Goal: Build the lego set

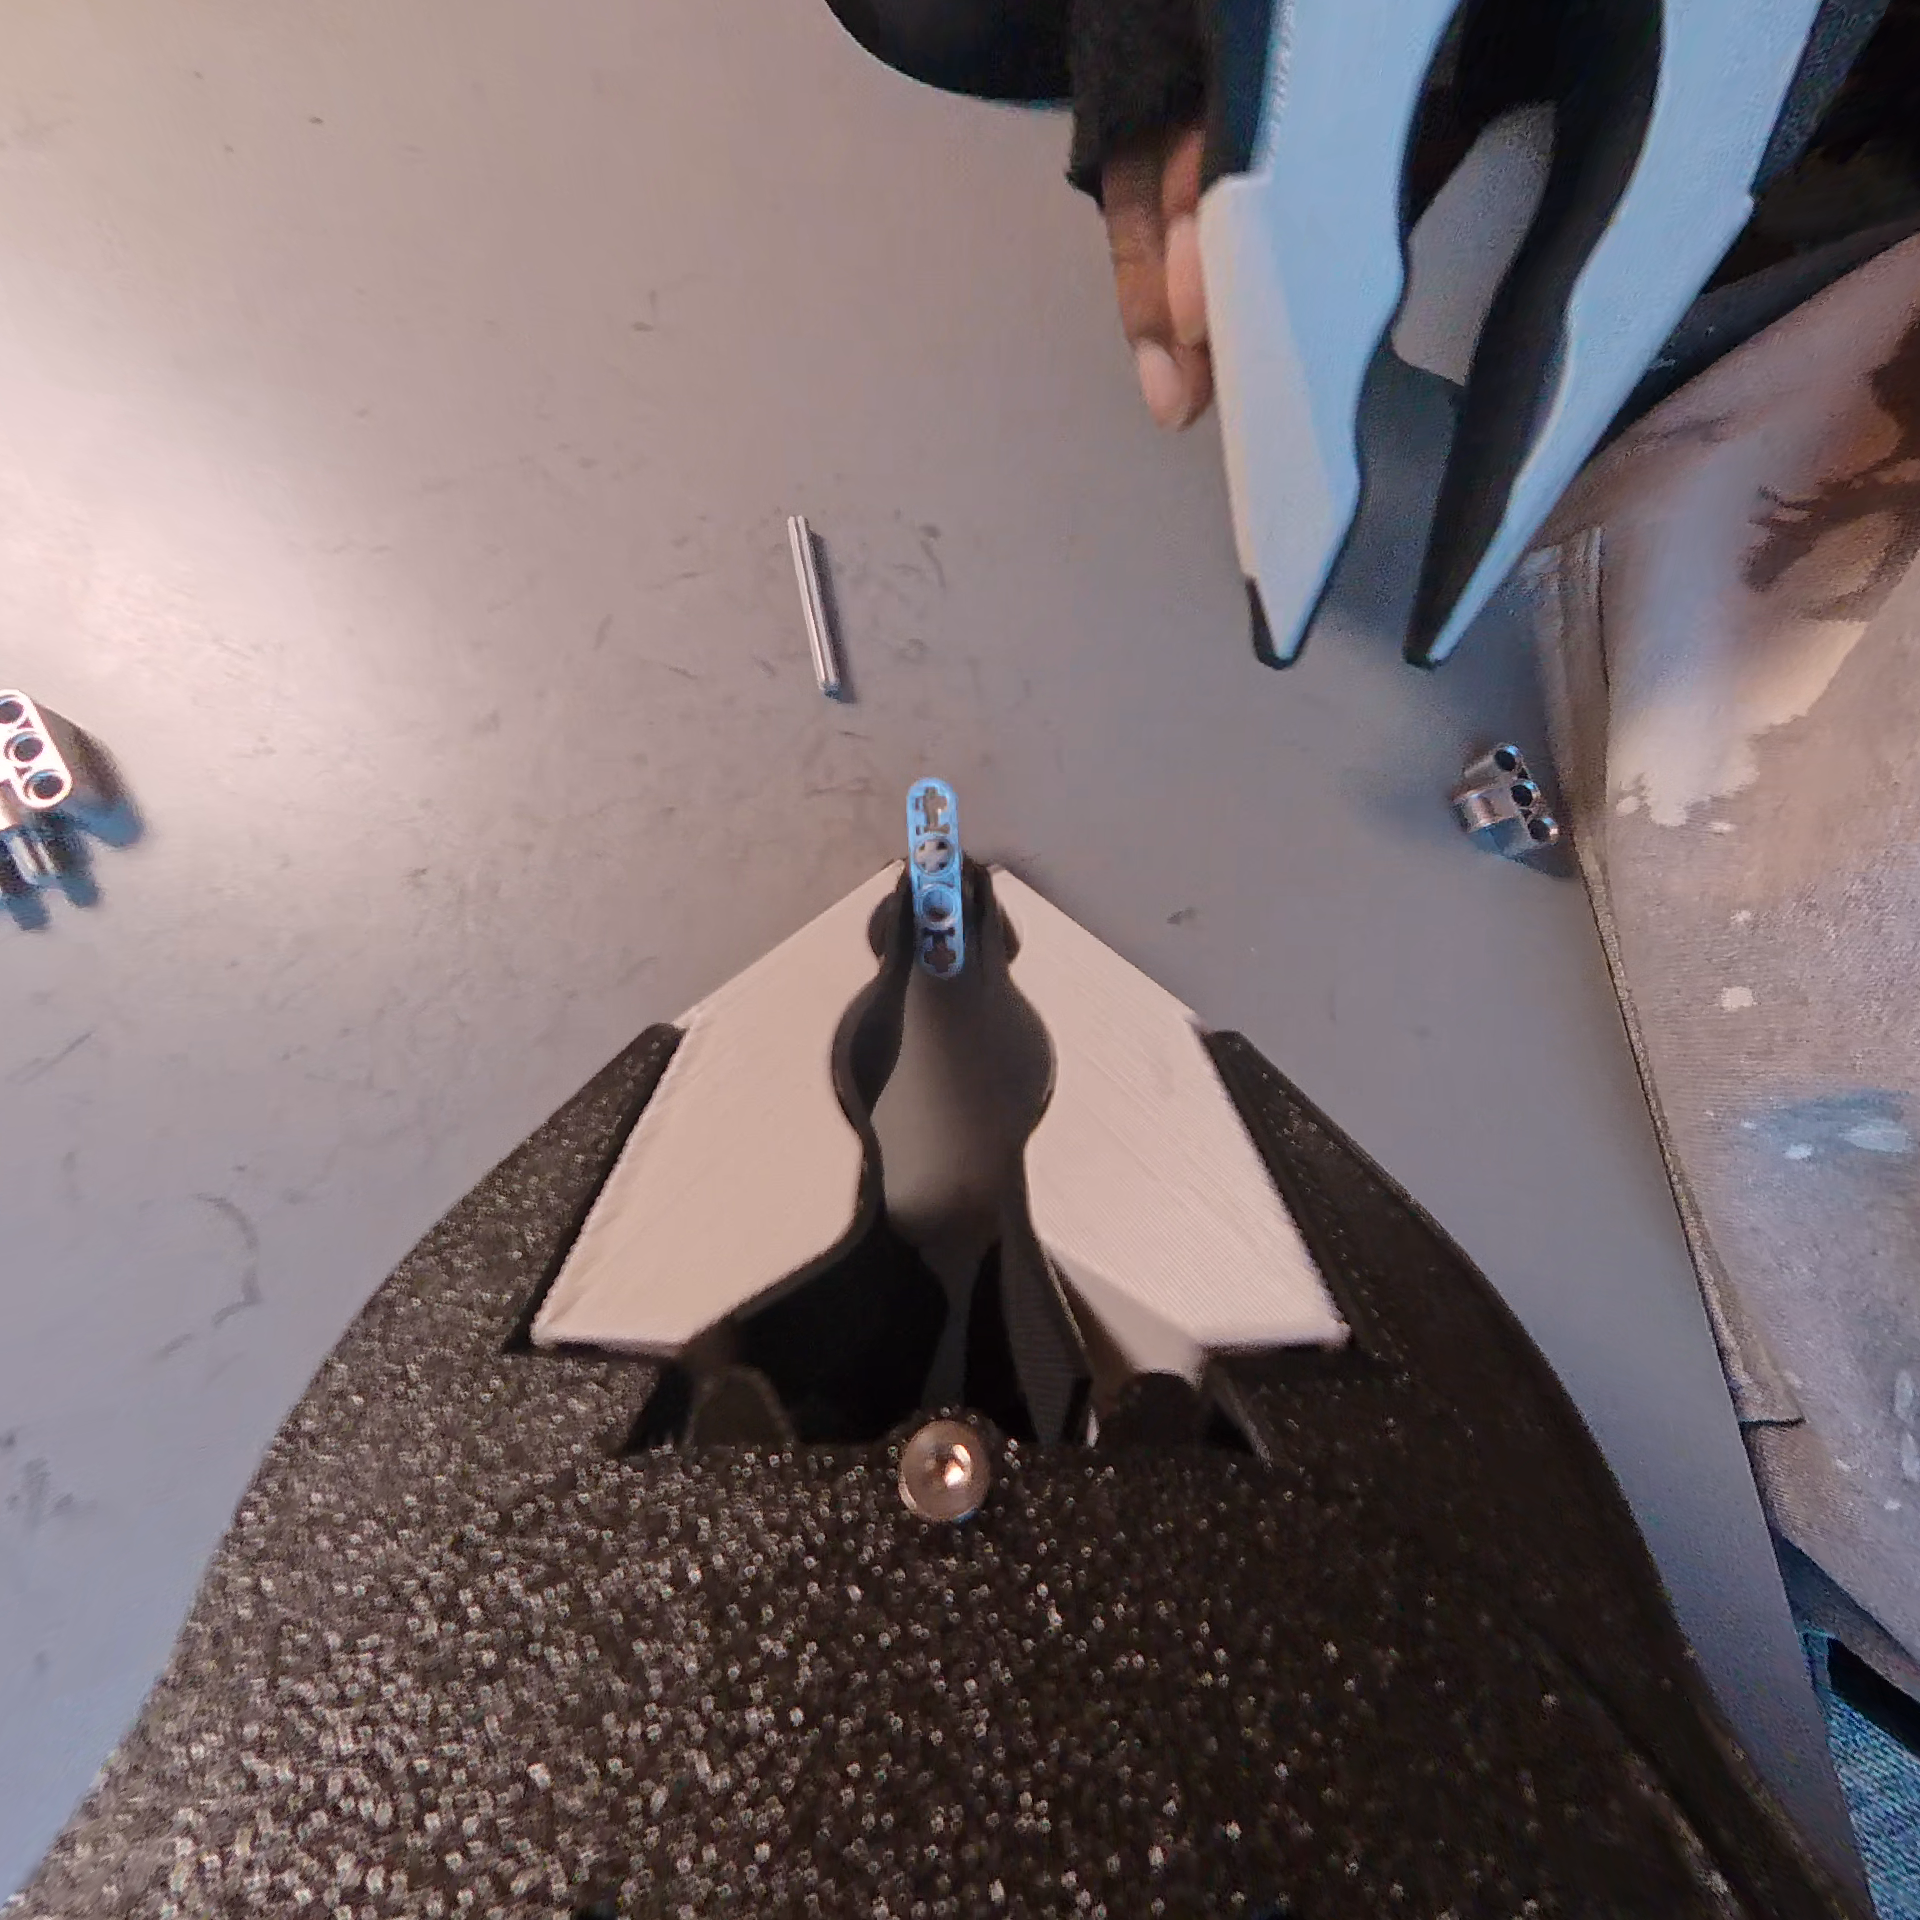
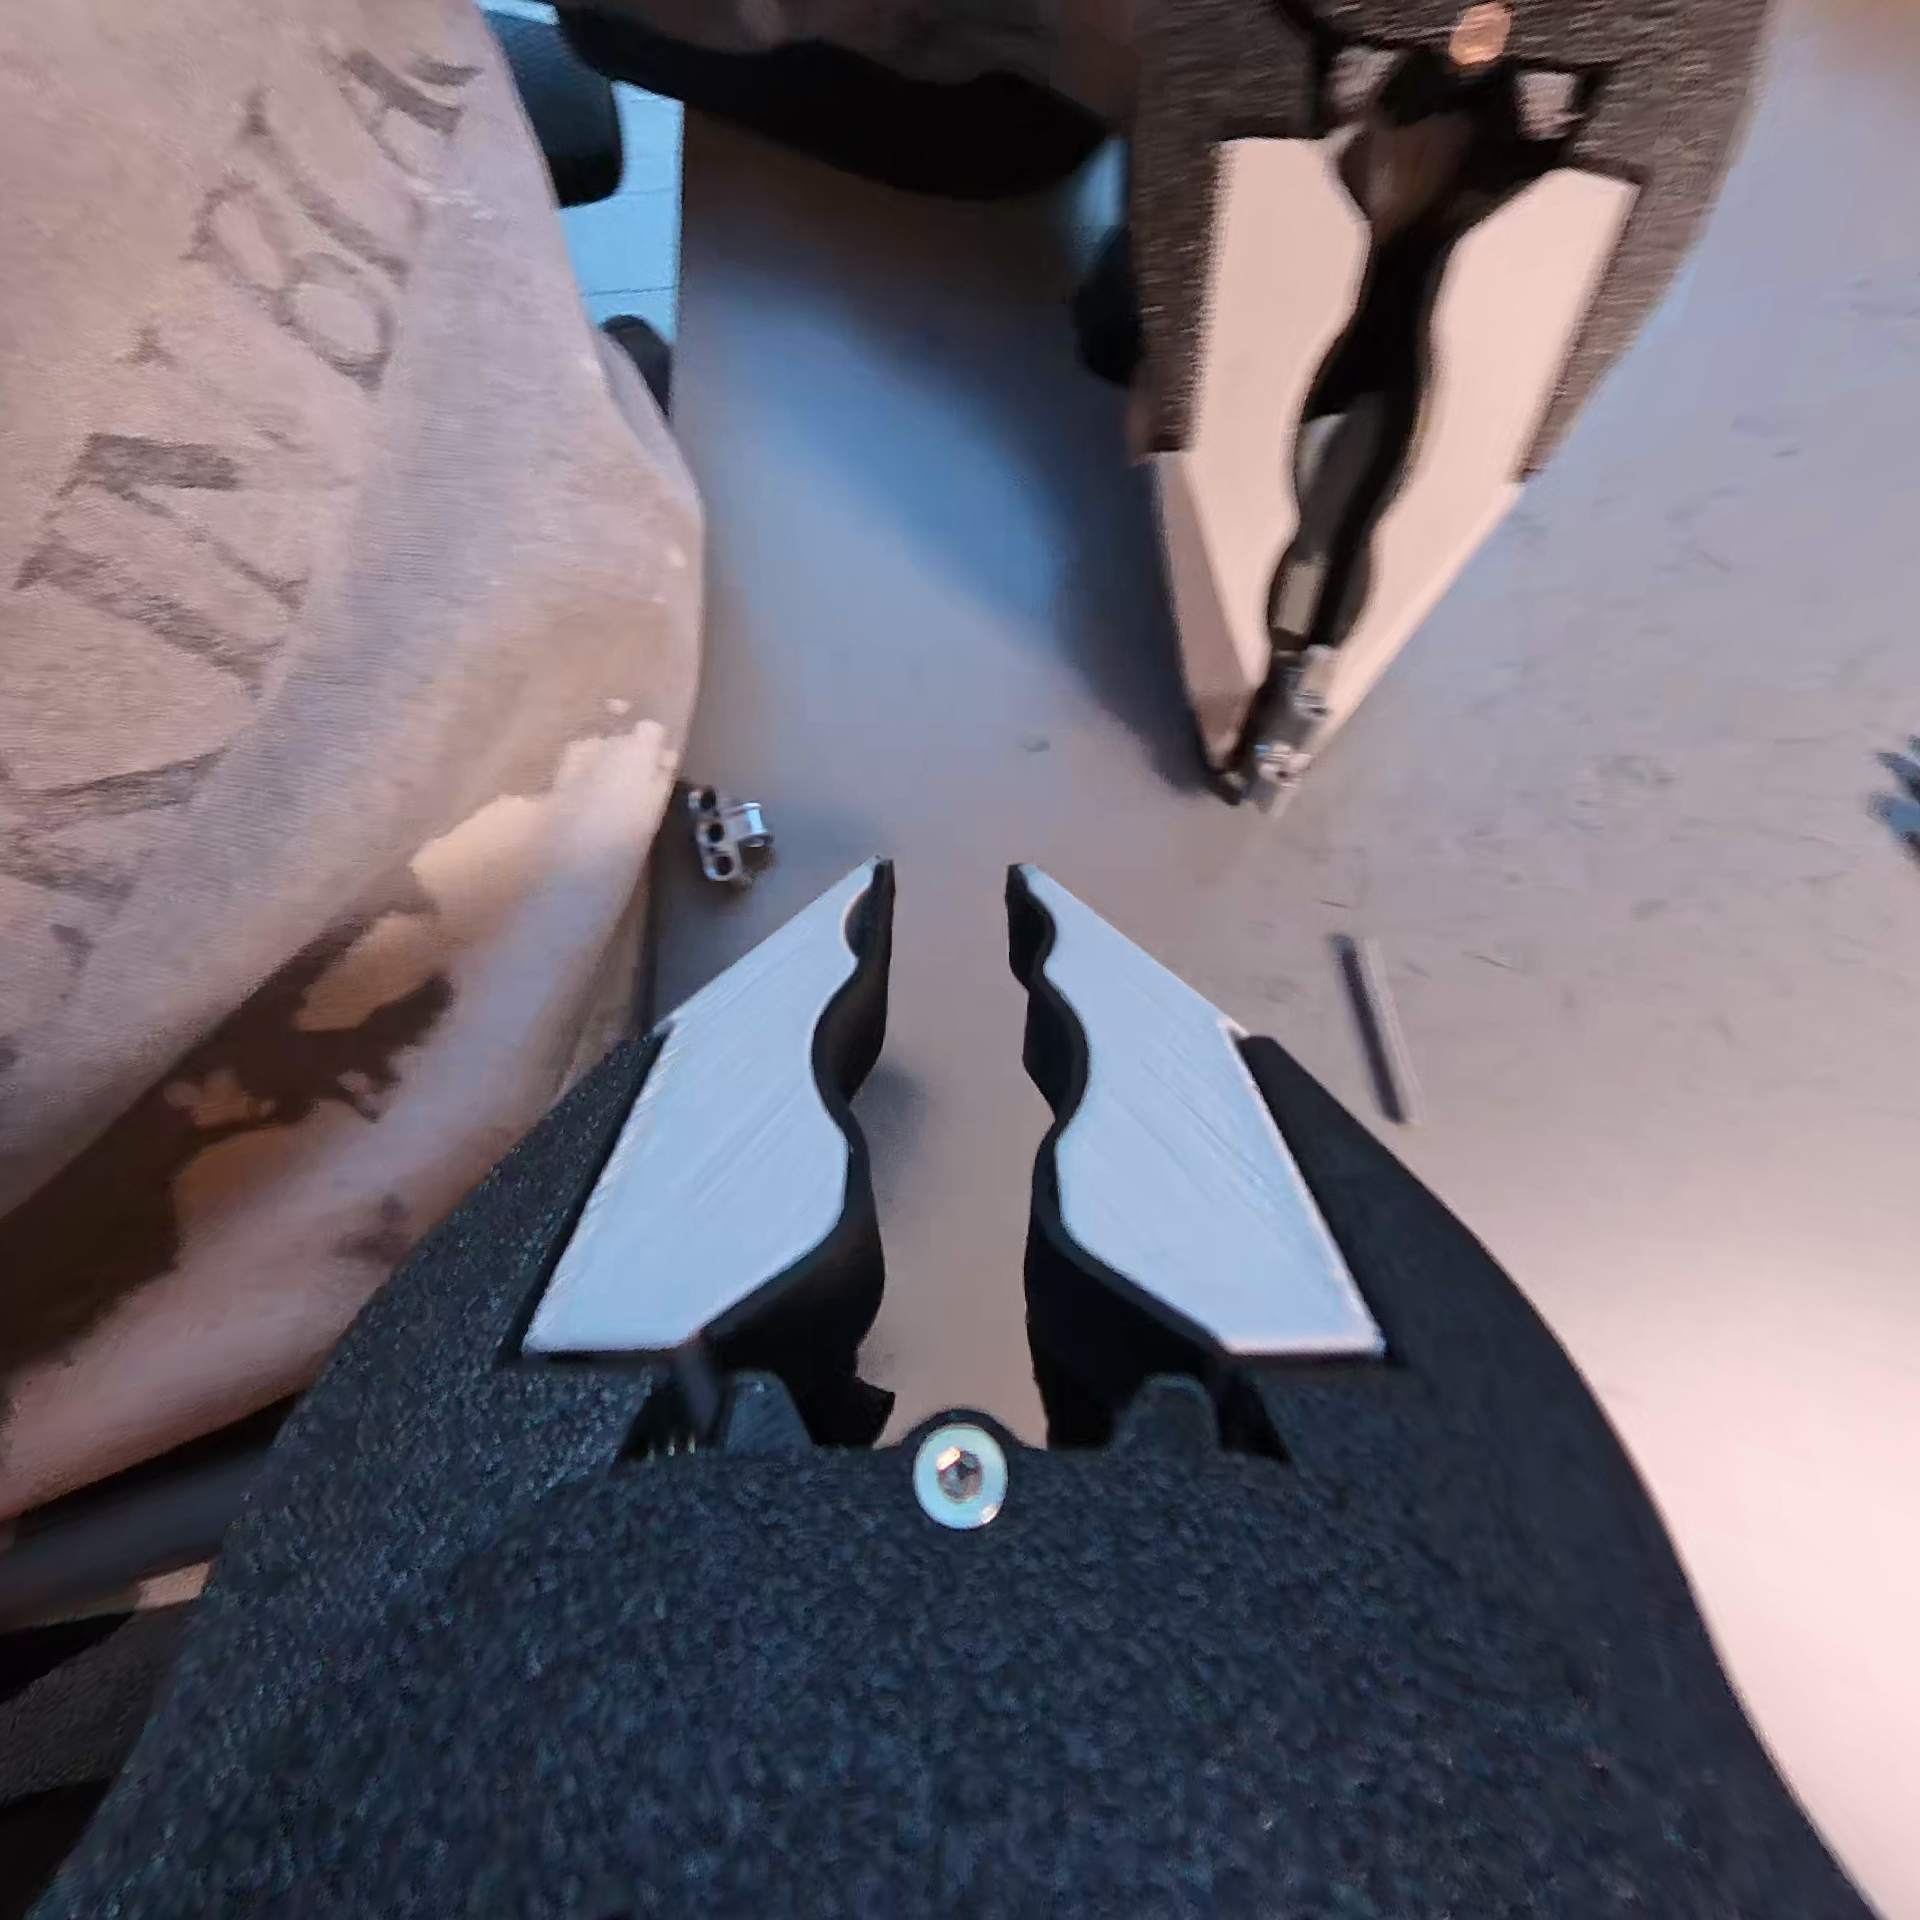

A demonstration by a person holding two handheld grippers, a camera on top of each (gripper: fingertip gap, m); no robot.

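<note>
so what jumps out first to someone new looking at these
The left claw at centre, pinching a small blue holed beam upright over the grey table. Opposite it hangs the right claw, open and empty. A thin grey rod lies between them, and a small grey connector sits by the table edge.

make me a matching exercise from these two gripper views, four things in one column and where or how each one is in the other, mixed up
1. left gripper
2. right gripper
3. thin grey rod
4. grey connector block

A. lies flat on the table, untouched
B. open, holding nothing
C. sits beside the beige cloth
D. shut on a small blue beam

Pairs: 1-D, 2-B, 3-A, 4-C
</note>
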